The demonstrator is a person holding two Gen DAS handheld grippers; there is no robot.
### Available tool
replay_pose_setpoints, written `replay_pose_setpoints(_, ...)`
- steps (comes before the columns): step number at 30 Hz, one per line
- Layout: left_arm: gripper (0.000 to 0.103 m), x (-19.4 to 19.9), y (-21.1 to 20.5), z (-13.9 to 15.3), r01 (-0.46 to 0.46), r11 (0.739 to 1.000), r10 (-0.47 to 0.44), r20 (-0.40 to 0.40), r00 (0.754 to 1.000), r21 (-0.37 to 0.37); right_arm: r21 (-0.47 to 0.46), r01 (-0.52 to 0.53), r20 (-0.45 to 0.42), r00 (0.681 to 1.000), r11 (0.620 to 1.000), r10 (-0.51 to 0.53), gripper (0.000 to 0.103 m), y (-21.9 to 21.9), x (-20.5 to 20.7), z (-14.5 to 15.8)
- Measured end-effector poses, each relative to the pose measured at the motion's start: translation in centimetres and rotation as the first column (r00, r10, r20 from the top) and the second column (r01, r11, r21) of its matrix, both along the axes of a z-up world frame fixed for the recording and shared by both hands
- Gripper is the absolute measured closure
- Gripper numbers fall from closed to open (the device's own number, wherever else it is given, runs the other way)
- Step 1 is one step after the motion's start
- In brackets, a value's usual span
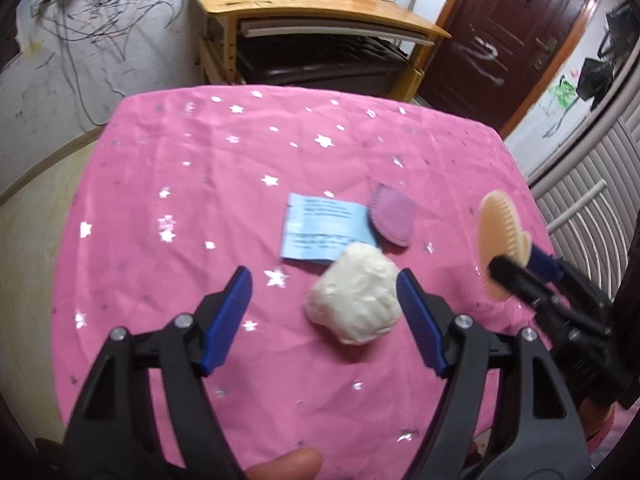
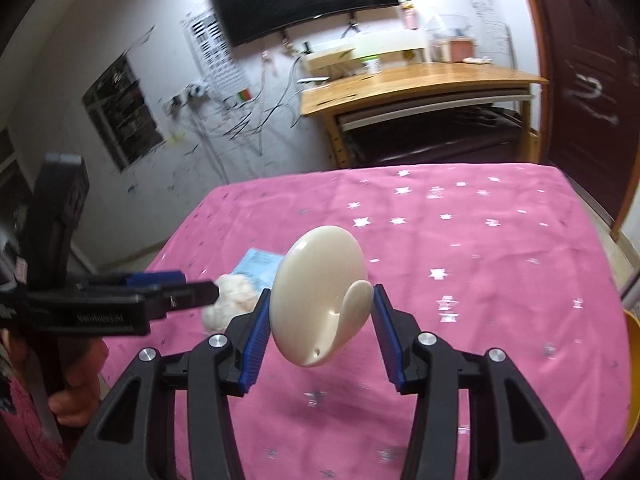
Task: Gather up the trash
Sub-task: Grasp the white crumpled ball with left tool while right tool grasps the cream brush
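A crumpled white tissue ball (image 1: 355, 297) lies on the pink starred tablecloth (image 1: 200, 184), just inside my open left gripper (image 1: 325, 289), close to its right finger. A light blue paper slip (image 1: 320, 226) and a purple oval brush (image 1: 393, 219) lie just beyond it. My right gripper (image 2: 318, 308) is shut on a cream oval scrubbing brush (image 2: 316, 296), held upright above the cloth; it also shows in the left wrist view (image 1: 500, 240) at the right. The tissue (image 2: 232, 296) and the slip (image 2: 258, 264) show left of it, with the left gripper (image 2: 200, 294) over the tissue.
A wooden desk (image 1: 320, 4) stands beyond the table's far edge, with a dark door (image 1: 516, 36) to its right. A white radiator (image 1: 588, 200) is at the right. An orange container's rim (image 2: 632, 368) shows at the table's right side.
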State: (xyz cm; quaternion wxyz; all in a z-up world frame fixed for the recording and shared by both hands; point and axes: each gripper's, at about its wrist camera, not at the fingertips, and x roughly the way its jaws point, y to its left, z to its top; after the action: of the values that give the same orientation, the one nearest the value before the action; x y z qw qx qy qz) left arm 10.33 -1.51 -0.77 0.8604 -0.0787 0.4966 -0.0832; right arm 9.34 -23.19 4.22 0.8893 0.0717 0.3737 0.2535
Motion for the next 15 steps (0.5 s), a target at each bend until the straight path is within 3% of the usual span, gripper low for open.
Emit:
replay_pose_setpoints(11, 0.032, 1.2, -3.1, -2.5, 0.055, 0.997, -0.052, -0.069, 0.996, 0.046, 0.027, 0.074, 0.016, 0.997, 0.997, -0.074, 0.060, -4.2, -0.4, 0.0)
replay_pose_setpoints(15, 0.045, 1.1, -3.9, -2.7, 0.056, 0.994, -0.050, -0.064, 0.997, 0.092, 0.035, 0.079, 0.010, 0.997, 0.996, -0.079, 0.060, -4.7, -0.4, -0.4)
